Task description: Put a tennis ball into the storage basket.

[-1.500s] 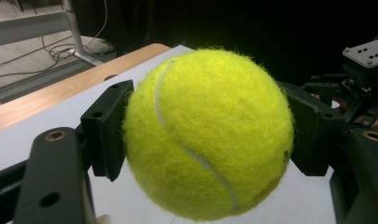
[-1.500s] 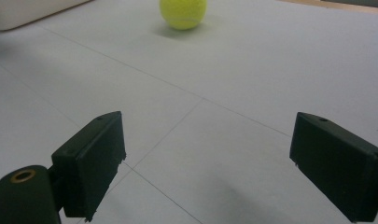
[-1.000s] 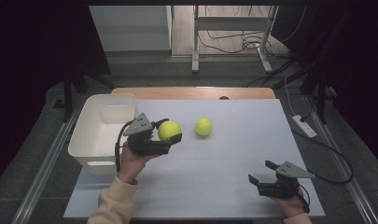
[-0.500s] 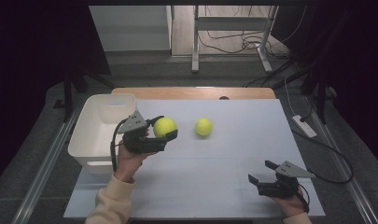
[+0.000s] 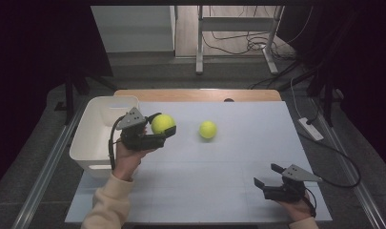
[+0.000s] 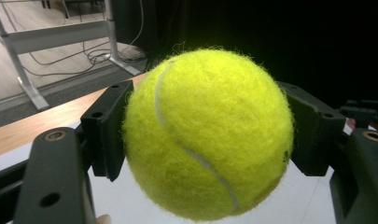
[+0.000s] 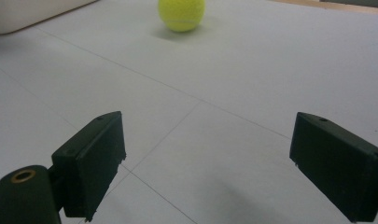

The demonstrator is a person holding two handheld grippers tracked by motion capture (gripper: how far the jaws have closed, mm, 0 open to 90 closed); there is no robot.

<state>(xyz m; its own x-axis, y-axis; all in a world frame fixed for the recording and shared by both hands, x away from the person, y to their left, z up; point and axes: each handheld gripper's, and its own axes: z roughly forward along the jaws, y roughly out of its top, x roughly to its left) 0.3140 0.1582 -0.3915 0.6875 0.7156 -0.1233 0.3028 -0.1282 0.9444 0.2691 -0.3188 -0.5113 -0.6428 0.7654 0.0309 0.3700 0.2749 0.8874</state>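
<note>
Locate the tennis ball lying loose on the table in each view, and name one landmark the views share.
High view: the loose tennis ball lies mid-table, right of the ball held in the left gripper.
Left gripper view: not in it; the held ball sits between the jaws.
Right gripper view: top centre, beyond the open jaws.
Shared landmark: the white bin, at the top left corner of the right gripper view.

held ball (image 5: 162,123): just right of bin (image 5: 96,143) | loose ball (image 5: 208,129): table (image 5: 219,191) centre, right of held ball | right gripper (image 5: 269,179): near-right corner
</note>
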